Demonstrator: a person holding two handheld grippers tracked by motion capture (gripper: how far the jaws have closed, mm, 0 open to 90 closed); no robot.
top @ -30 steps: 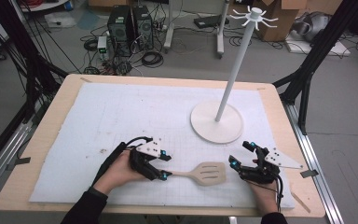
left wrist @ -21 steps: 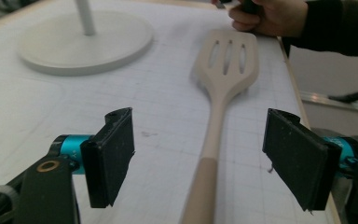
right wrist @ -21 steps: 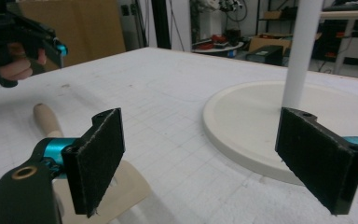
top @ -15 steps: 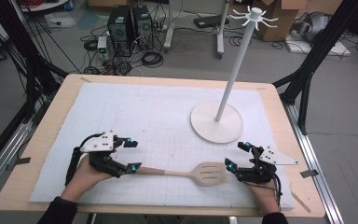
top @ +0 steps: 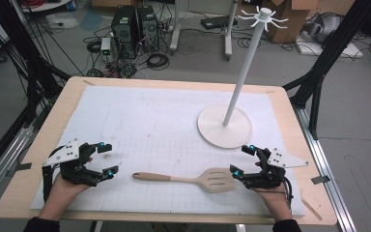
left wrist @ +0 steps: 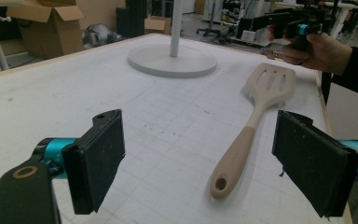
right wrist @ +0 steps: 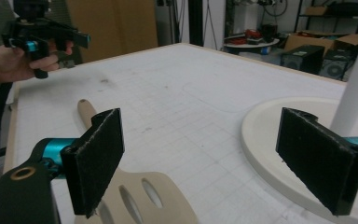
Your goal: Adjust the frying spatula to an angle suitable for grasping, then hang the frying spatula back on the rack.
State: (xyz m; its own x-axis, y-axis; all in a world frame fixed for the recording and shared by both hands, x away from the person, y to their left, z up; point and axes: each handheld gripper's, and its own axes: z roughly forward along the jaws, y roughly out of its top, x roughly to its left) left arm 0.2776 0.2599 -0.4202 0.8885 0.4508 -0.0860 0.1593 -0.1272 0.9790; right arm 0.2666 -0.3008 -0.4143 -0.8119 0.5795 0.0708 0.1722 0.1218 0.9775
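With both jaws spread and empty, the left gripper [top: 98, 159] should approach the spatula [top: 188, 178] handle at 3 o'clock, while the right gripper [top: 244, 160] waits, also released

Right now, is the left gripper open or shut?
Open. The left gripper has its jaws wide apart with nothing between them; the spatula lies flat ahead, untouched.

A wooden table [top: 38, 145] fills the frame's middle, topped by a white gridded mat [top: 159, 121] — a spatula [top: 193, 179] lies lower centre, a stand's round base [top: 224, 126] right of centre.
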